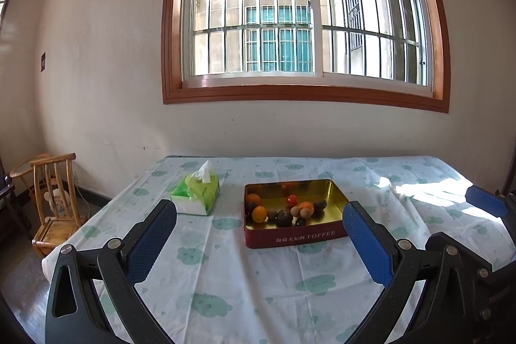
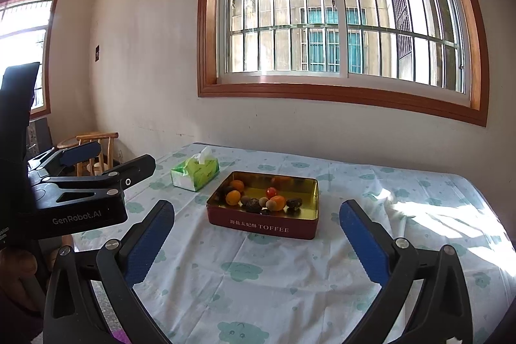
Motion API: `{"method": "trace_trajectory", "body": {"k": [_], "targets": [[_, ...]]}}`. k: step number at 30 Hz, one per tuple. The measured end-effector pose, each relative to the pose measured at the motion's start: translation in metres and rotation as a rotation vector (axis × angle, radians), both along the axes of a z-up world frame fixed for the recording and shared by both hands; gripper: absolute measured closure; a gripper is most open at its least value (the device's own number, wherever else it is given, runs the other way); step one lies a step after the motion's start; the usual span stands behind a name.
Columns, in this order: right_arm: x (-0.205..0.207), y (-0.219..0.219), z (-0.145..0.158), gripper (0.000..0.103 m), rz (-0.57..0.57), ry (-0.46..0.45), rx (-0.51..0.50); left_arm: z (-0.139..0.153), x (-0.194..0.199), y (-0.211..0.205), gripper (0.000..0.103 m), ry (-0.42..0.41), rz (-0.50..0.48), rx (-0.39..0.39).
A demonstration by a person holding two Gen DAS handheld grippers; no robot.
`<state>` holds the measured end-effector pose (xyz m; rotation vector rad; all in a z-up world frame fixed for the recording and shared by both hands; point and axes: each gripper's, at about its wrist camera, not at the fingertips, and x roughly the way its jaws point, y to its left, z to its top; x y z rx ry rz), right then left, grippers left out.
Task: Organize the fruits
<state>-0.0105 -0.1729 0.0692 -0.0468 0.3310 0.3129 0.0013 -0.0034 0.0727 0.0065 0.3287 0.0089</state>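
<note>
Nearest us, we hold the left hand-held gripper (image 1: 259, 236) and the right hand-held gripper (image 2: 256, 239) spread wide with nothing between the blue pads, both raised over the near part of the tabletop (image 1: 225, 279) and short of the tin. Farther on, the fruits (image 1: 280, 210) all lie bunched inside the open red toffee tin (image 1: 290, 239), with the green tissue pack (image 1: 196, 192) just to its left and none loose on the cloth. That fits fruit already gathered or fruit waiting to be sorted out, so we judge any grasp should take one round piece squarely, gently, clear of its neighbours and the tin wall.
</note>
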Motion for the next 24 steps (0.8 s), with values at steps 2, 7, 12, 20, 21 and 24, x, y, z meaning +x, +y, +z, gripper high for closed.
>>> {"method": "trace_trajectory", "body": {"k": [2, 7, 12, 20, 21, 24], "targets": [[-0.003, 0.001, 0.002, 0.001, 0.001, -0.008, -0.004, 0.002, -0.002, 0.0, 0.001, -0.005, 0.002, -0.001], [-0.003, 0.006, 0.002, 0.001, 0.002, -0.018, -0.013, 0.002, -0.002, -0.001, 0.001, -0.014, 0.013, 0.004], [-0.001, 0.007, -0.004, 0.001, -0.021, 0.0, -0.008, 0.0, -0.003, 0.003, 0.001, -0.014, 0.028, -0.009], [-0.004, 0.011, -0.005, 0.001, -0.038, 0.006, -0.001, 0.0, -0.007, 0.007, 0.001, -0.018, 0.046, -0.023], [-0.004, 0.011, -0.005, 0.001, -0.045, 0.006, -0.002, 0.0, -0.008, 0.007, 0.001, -0.021, 0.05, -0.022], [-0.004, 0.012, -0.006, 0.001, -0.063, 0.016, 0.005, 0.001, -0.01, 0.006, 0.001, -0.032, 0.062, -0.02]]}}
